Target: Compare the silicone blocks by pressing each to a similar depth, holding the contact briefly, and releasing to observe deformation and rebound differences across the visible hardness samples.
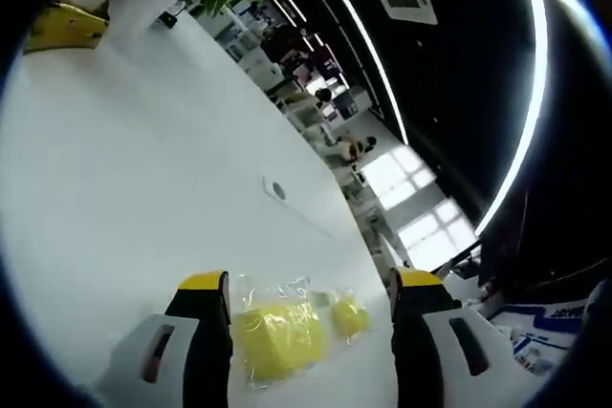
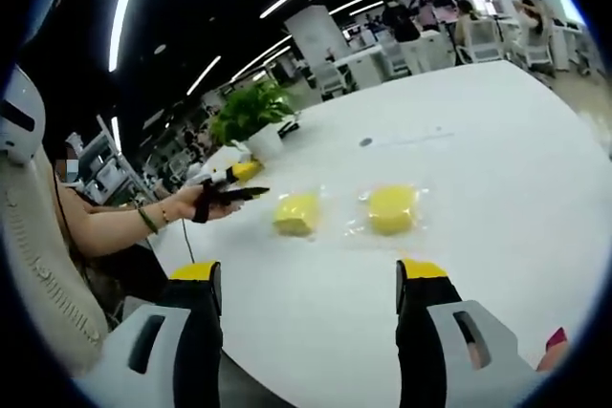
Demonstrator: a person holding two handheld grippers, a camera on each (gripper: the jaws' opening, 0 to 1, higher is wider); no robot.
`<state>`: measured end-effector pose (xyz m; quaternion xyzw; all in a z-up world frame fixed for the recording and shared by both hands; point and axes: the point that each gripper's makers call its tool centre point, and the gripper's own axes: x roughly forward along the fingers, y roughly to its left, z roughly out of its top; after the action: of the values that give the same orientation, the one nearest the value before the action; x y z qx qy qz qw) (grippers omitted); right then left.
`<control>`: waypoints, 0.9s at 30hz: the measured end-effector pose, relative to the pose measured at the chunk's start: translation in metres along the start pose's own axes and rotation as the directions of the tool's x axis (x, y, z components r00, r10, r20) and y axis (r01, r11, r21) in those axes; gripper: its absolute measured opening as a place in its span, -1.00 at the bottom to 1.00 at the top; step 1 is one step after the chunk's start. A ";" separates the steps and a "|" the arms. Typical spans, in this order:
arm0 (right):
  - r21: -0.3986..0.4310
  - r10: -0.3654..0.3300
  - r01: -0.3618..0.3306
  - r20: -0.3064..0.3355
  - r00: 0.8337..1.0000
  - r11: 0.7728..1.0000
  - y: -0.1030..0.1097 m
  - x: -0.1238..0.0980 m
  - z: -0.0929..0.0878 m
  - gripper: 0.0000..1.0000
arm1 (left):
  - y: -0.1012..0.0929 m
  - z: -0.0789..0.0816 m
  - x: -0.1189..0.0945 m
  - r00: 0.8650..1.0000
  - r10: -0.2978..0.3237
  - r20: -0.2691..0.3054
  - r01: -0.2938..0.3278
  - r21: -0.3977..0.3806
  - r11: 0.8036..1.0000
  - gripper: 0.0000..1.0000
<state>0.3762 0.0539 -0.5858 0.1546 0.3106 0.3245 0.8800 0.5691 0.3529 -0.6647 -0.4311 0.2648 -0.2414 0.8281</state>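
Hovering: left hand-held gripper (image 1: 311, 286) agape | right hand-held gripper (image 2: 311, 274) agape | bagged yellow blocks (image 2: 296, 212) blurry, untouched

No legible txt; blue lettering on white packaging (image 1: 559, 317) too blurred.

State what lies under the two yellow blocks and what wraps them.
Each block sits in a clear bag on the white table. The undersides of the blocks are hidden.

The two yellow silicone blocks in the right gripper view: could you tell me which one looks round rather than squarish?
The round block is the one farther from the person's hand; the squarish block lies closer to that hand, both sealed in clear wrap.
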 end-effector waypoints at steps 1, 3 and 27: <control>0.001 0.000 0.000 -0.002 1.000 1.000 -0.001 0.001 0.000 0.38 | 0.005 -0.001 0.003 1.000 0.005 -0.003 -0.005 -0.007 1.000 0.35; 0.002 0.000 0.000 -0.007 1.000 1.000 -0.002 0.002 -0.001 0.38 | 0.012 -0.002 0.008 1.000 0.011 -0.011 -0.011 -0.018 1.000 0.36; 0.039 -0.041 0.043 -0.061 0.997 0.998 -0.017 0.000 -0.018 0.38 | 0.060 -0.044 0.034 1.000 0.003 -0.016 -0.007 -0.227 0.974 -0.74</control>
<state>0.3729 0.0428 -0.6076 0.1557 0.3463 0.3042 0.8737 0.5763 0.3360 -0.7447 -0.5205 0.2983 -0.2109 0.7717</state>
